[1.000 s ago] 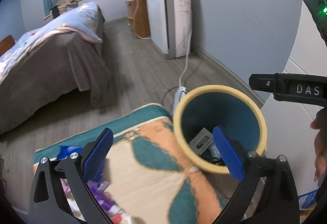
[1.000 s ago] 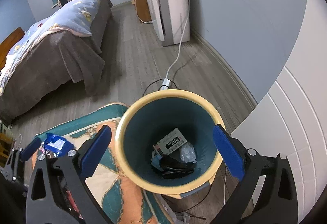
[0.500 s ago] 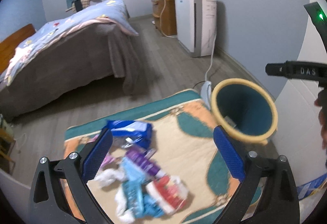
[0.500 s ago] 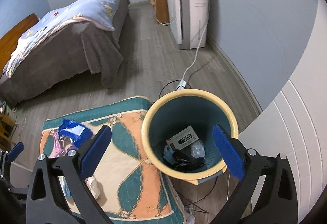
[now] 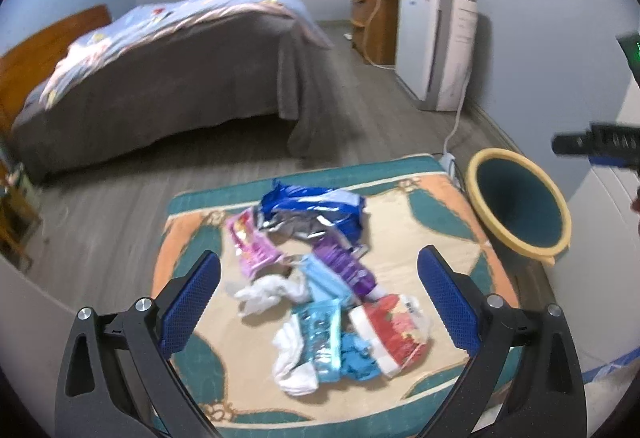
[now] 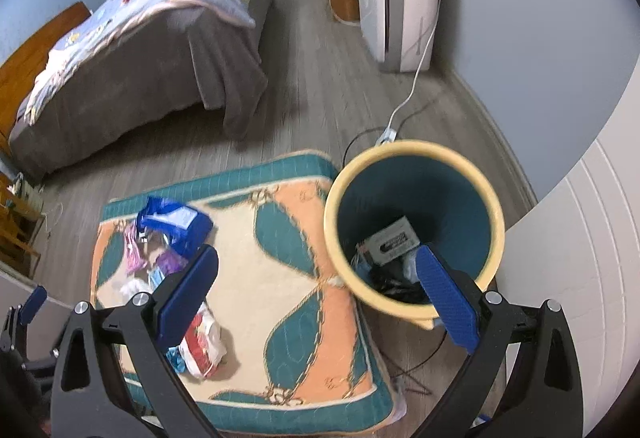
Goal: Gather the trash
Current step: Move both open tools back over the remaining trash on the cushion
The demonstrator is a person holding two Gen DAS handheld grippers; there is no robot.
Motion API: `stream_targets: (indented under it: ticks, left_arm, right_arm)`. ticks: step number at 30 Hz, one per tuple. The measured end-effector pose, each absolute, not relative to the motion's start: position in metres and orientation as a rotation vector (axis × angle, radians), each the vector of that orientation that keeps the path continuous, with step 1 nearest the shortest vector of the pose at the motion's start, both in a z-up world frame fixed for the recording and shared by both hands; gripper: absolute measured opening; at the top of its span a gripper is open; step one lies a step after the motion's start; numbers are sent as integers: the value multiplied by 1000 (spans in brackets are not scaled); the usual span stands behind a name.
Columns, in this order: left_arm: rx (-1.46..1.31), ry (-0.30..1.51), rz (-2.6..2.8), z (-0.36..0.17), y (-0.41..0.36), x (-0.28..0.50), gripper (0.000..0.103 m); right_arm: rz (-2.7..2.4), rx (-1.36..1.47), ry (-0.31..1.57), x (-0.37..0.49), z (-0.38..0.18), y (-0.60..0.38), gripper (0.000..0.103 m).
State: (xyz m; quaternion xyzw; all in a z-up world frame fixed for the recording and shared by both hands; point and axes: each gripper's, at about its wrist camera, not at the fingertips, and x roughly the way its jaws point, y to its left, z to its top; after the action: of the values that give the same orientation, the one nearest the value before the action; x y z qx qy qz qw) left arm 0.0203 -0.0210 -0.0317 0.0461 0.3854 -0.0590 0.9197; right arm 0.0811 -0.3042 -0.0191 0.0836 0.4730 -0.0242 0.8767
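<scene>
wrappers lie heaped on the rug beside the bin, and i see my left gripper and right gripper both wide open, empty.

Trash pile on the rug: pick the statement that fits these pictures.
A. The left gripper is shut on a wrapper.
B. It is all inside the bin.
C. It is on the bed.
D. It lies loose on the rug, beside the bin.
D. The trash pile lies on the rug, apart from the bin; the left gripper hangs open above it, holding nothing.
</scene>
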Motion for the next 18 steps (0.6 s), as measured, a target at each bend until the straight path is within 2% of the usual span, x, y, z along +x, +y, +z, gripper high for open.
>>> stream_targets:
  ticks: [10, 18]
  left_arm:
    - [141, 852, -55, -59, 11, 21, 98]
    - [115, 882, -49, -66, 32, 21, 98]
  right_arm:
    - [-34, 259, 1040, 75, -42, -267, 97]
    - [-43, 180, 1116, 69, -80, -226, 97]
